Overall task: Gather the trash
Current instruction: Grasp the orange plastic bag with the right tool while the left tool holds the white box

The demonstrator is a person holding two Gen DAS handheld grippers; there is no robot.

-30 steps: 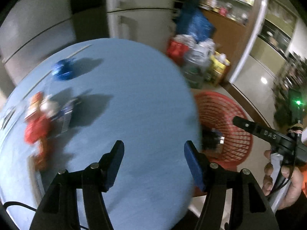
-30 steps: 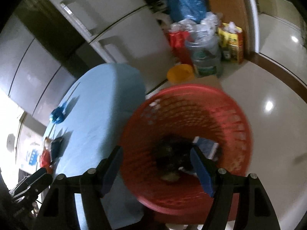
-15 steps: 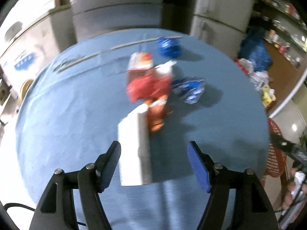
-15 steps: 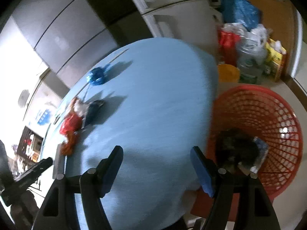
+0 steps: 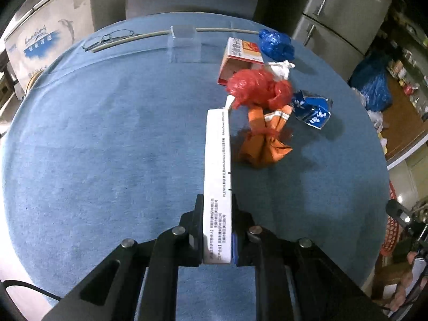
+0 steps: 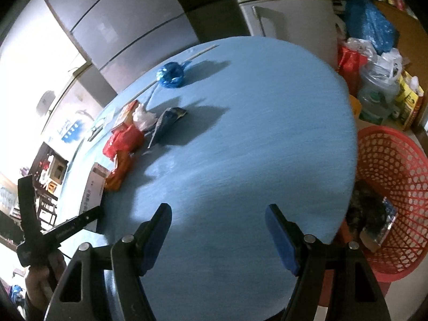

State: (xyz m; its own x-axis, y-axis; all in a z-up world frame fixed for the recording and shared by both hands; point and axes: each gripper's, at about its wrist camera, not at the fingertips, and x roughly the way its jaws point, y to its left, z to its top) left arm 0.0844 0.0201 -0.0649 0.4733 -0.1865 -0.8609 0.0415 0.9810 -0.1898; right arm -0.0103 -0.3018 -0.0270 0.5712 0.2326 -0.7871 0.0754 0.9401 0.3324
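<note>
My left gripper (image 5: 216,214) is shut on the near end of a long white carton (image 5: 217,165) that lies on the round blue table (image 5: 107,139). Beyond it sit an orange wrapper (image 5: 263,144), a red plastic bag (image 5: 256,87), a blue packet (image 5: 311,109), a red-and-white box (image 5: 240,56), white paper (image 5: 281,68) and a blue bag ball (image 5: 275,44). My right gripper (image 6: 218,230) is open and empty over the table's near edge. The same trash pile (image 6: 128,136) shows at its left. The red basket (image 6: 396,160) stands right of the table with dark trash inside.
Glasses (image 5: 107,37), a thin rod (image 5: 128,38) and a clear plastic box (image 5: 184,44) lie at the table's far side. Fridges (image 5: 339,13) stand behind. Bags and bottles (image 6: 374,61) crowd the floor beyond the basket.
My left gripper swung from the table's basket side to the pile and closed on the white carton. My right gripper turned from over the basket to over the table, still open.
</note>
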